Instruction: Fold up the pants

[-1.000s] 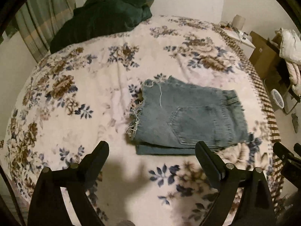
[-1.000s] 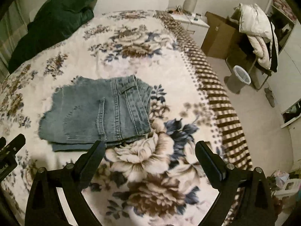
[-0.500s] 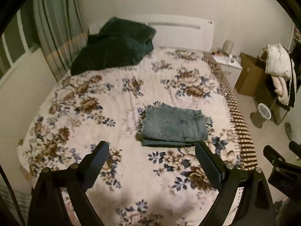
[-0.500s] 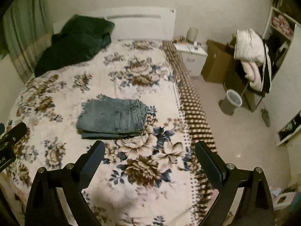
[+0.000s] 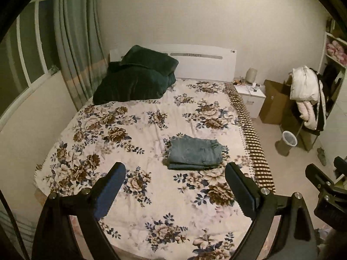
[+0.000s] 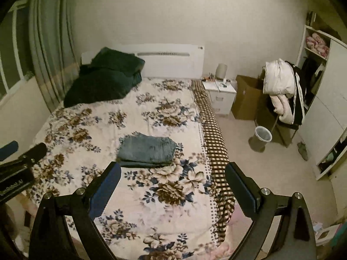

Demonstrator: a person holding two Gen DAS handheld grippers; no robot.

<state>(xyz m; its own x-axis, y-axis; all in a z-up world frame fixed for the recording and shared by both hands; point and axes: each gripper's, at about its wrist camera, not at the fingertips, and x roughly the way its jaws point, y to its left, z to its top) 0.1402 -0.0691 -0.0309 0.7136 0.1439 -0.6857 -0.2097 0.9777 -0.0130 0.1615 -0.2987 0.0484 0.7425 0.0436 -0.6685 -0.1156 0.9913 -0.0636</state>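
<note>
Both sets of jaws stand wide apart with nothing between them: the left gripper (image 5: 175, 174) and the right gripper (image 6: 173, 173) are held well above and back from the bed (image 5: 134, 130), near its foot. Ahead of the jaws and well apart from them, the pants (image 5: 195, 152), blue denim, lie folded into a compact flat stack on the floral bedspread, toward the bed's right side near the checked border (image 6: 213, 143). In the left wrist view the stack sits above the gap between the fingers, nearer the right one; in the right wrist view the pants (image 6: 147, 149) sit just above the left finger's tip. A dark green blanket (image 5: 134, 80) is heaped by the headboard.
</note>
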